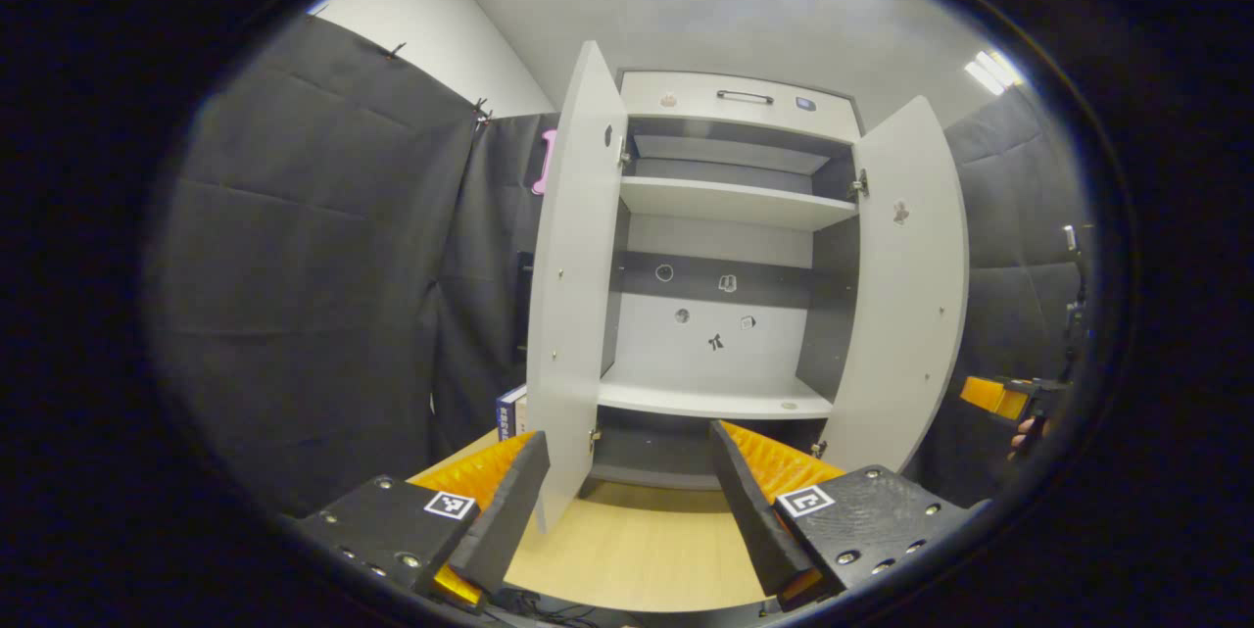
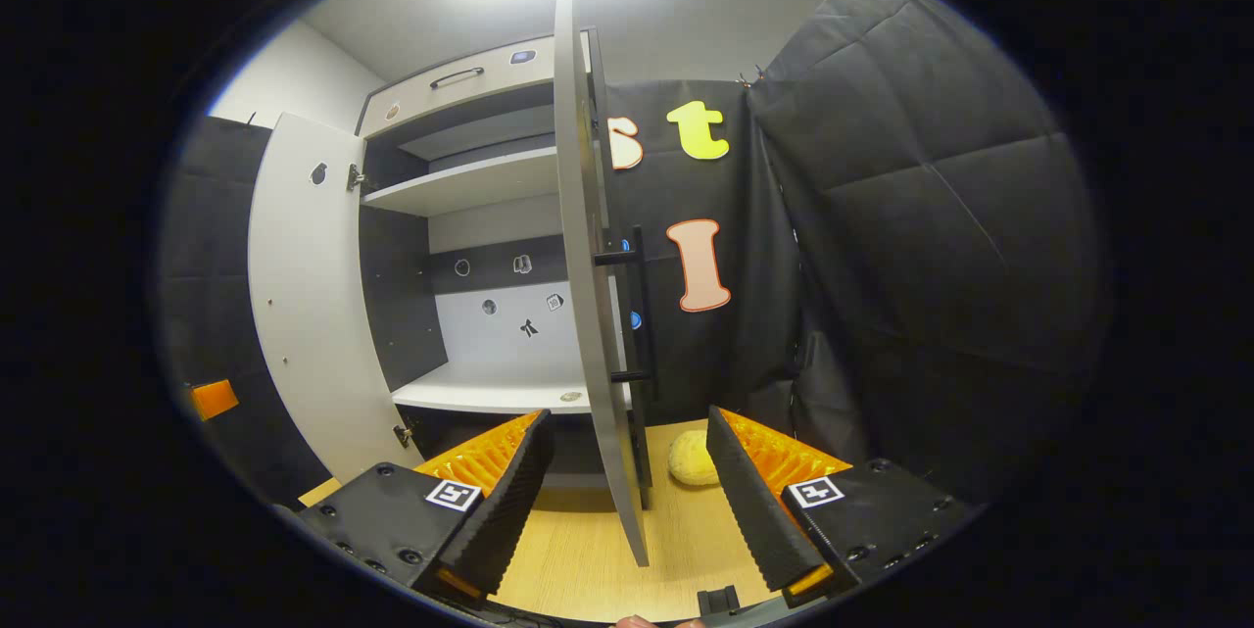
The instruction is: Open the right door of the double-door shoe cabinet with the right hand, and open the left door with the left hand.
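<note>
- The shoe cabinet (image 1: 730, 246) stands on a light wooden table (image 1: 637, 550) with both doors swung out, its pale shelves bare.
- In the left gripper view the left door (image 1: 573, 285) runs from about 11 o'clock down to 7, and the right door (image 1: 906, 285) hangs at 2 to 4 o'clock.
- The left gripper (image 1: 627, 481) has its fingers spread apart; the bottom edge of the left door sits just beside the inner face of one finger, and I cannot tell whether they touch.
- The right gripper (image 2: 627, 481) is spread too, with the right door (image 2: 593, 265) edge-on between its fingers, neither pressing on it.
- That door's dark bar handle (image 2: 637, 314) faces 3 o'clock.
- A yellow sponge (image 2: 694, 463) lies on the table near the door's foot.
- A blue box (image 1: 511, 410) peeks out at 8 o'clock behind the left door.
</note>
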`<state>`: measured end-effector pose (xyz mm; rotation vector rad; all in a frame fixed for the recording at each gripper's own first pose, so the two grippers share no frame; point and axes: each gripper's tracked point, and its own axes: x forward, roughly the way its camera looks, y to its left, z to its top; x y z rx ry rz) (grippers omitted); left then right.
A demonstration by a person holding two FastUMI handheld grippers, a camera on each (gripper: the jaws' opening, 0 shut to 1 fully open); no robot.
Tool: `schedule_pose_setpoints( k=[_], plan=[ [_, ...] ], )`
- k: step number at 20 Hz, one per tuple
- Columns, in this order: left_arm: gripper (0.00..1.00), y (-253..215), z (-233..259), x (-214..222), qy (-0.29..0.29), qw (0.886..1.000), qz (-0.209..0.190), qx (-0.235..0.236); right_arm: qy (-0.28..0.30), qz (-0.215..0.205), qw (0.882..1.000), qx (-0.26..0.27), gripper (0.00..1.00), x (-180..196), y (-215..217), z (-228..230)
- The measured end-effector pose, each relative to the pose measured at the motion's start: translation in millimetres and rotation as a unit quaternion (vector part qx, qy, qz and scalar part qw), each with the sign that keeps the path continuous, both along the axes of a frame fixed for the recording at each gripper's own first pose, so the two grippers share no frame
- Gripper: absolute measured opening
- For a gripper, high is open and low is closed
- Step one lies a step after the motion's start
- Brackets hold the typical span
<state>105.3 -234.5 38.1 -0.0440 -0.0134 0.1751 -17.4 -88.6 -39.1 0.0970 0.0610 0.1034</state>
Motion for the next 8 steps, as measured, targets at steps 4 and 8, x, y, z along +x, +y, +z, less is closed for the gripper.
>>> schedule_pose_setpoints(
  k=[4, 8],
  plan=[
    [0.95, 14.5, -1.2, 6.6, -0.007, 1.000, -0.008, -0.010, -0.011, -0.012, 1.000, 0.009, 0.98, 6.4, 18.0, -1.3],
    [0.95, 21.7, -4.8, 25.3, -0.009, 0.999, -0.032, -0.016, -0.009, -0.012, 1.000, 0.012, 0.98, 11.0, 40.8, -3.7]
  ],
)
